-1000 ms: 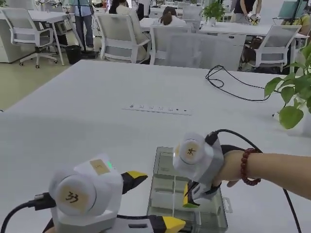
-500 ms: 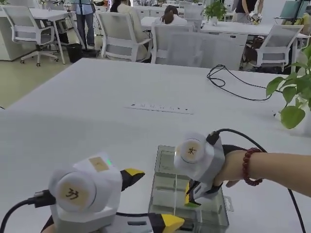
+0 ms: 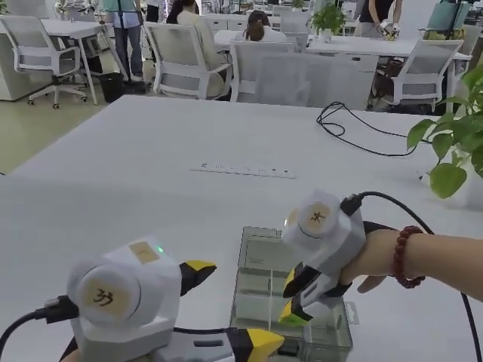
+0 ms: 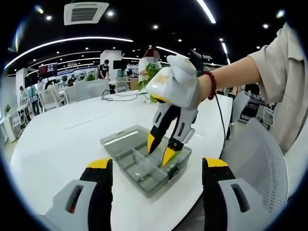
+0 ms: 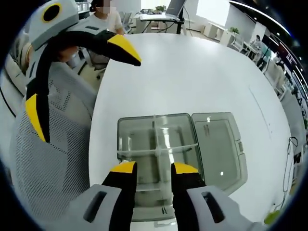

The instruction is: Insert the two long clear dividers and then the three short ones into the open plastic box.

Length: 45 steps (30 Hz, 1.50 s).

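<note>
We had the right gripper (image 3: 292, 299) hanging nose-down over the open plastic box (image 5: 120, 139). Its jaws were set to a middling gap, with nothing between them that we could make out, though clear plastic is hard to see, so we say that with caution. The left gripper (image 4: 157, 163) hovered just at the near side of the box, jaws spread wide and empty. The box sat flat on the white table (image 3: 151, 188) with its lid (image 5: 216, 144) folded out beside the base. In the right gripper view, one clear divider (image 5: 154, 129) ran straight away from the jaws inside the base and a second divider (image 5: 144, 152) crossed it. We could not tell how many pieces stood in the base in all.

We judged the step in hand to be seating a divider in its slots, with the right gripper poised above the crossing. To do it well, we thought the jaws should come down square to the piece. That way both ends would drop into the wall slots together rather than one corner jamming. The push wanted to be straight down and light, because the box looked light and the table smooth, and a slanted push would likely skate it away. The left gripper was well placed to brace the near wall, narrowed first so it would not snag the lid. A piece that sat proud or tilted would want lifting and restarting, not forcing
</note>
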Each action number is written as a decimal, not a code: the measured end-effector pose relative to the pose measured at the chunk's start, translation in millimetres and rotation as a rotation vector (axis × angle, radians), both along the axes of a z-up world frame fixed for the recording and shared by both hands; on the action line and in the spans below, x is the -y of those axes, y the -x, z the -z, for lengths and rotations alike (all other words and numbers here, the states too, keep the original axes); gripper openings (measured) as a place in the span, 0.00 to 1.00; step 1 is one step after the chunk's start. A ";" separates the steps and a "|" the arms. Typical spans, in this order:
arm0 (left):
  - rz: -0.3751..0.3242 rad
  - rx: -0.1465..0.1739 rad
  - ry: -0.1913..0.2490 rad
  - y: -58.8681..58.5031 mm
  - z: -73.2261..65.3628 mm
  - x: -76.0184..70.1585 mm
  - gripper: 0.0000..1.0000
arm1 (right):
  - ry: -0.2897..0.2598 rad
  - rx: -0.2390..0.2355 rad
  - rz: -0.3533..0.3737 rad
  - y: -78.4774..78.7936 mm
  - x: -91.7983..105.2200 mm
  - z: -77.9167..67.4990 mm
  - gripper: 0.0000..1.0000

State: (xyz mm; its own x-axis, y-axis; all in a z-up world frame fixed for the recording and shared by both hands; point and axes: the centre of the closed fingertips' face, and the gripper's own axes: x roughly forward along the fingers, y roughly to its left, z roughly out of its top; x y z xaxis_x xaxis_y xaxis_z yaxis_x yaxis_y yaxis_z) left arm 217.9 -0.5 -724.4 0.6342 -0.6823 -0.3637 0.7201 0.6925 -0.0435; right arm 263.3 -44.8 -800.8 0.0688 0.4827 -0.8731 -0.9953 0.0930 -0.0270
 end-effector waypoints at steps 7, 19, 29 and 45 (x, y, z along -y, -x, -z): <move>-0.020 -0.001 0.013 0.5 -3.6 -2.5 0.79 | -0.045 0.000 0.032 3.2 18.3 -16.0 0.35; -0.050 -0.014 0.030 2.3 -4.2 -0.8 0.79 | -0.077 0.002 0.103 11.1 65.8 -26.0 0.42; -0.055 -0.029 0.013 6.2 0.7 2.0 0.79 | -0.062 0.009 0.151 12.3 108.8 -23.6 0.46; -0.073 -0.030 0.001 5.5 2.2 0.7 0.77 | 0.017 -0.002 0.181 3.6 180.8 -7.6 0.49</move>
